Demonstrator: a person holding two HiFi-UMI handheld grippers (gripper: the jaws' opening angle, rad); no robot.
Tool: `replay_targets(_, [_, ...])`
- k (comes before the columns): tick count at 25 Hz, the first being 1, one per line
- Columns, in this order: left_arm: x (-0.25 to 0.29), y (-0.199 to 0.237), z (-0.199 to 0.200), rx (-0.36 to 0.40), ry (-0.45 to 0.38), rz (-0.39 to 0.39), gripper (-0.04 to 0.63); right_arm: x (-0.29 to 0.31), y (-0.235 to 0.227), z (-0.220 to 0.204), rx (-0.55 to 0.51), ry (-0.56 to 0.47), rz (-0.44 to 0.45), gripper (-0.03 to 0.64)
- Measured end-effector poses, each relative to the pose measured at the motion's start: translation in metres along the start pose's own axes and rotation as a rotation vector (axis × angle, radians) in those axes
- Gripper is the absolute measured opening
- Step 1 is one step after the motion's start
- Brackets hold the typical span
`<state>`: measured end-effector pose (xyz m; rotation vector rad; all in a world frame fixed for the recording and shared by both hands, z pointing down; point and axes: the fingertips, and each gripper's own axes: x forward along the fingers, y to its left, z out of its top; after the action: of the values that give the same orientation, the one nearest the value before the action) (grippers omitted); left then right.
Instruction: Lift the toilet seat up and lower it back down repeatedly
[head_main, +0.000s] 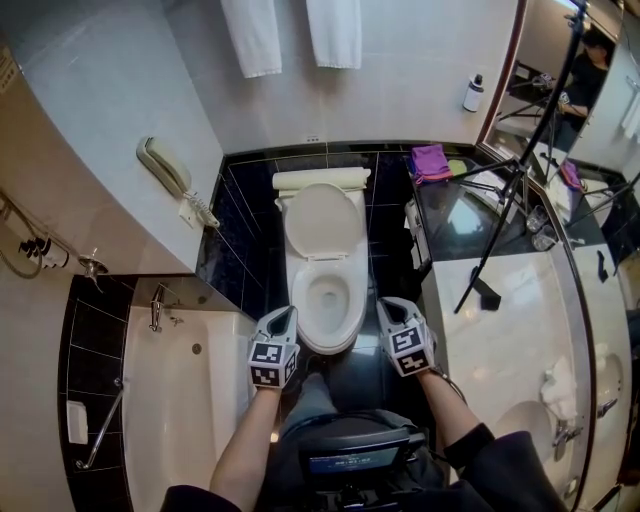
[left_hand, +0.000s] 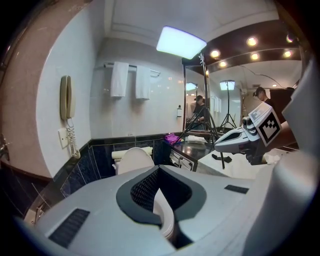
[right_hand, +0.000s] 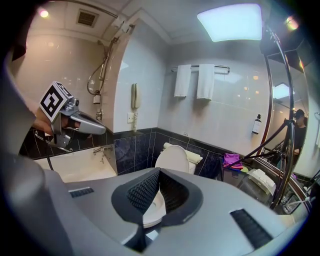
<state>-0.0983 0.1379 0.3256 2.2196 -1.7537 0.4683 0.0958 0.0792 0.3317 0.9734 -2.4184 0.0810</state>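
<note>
Hovering either side of the seemingly lowered toilet seat (head_main: 327, 340), left gripper (head_main: 285, 316) and right gripper (head_main: 388, 306) both pinched shut, empty; next, hooking under the front rim.

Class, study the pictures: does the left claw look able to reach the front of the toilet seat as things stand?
Probably yes. The left claw hangs just beside the front left edge of the toilet seat, with nothing between them. Its jaws are together, so it would need to open to grip.
</note>
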Motion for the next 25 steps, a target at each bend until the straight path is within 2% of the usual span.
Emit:
replay_targets(12, [-0.008,-0.001,0.000,0.000,-0.027,0.024,-0.008,-0.002,0.003,-0.011,-0.006,0.017,-0.002,0.018])
replay_targets(20, [0.005,0.000,-0.002,0.036,-0.036,0.006,-0.008,0.014,-0.008,-0.021,0.036,0.026,-0.051,0.022])
replay_targets(23, [0.015,0.004,-0.007,0.049,-0.029,-0.004,-0.008,0.029,-0.007,-0.034,0.069,0.053,-0.040,0.088])
replay_targets(25, [0.025,0.009,-0.010,0.062,-0.025,-0.013,-0.008,0.043,-0.008,-0.044,0.104,0.072,-0.029,0.108])
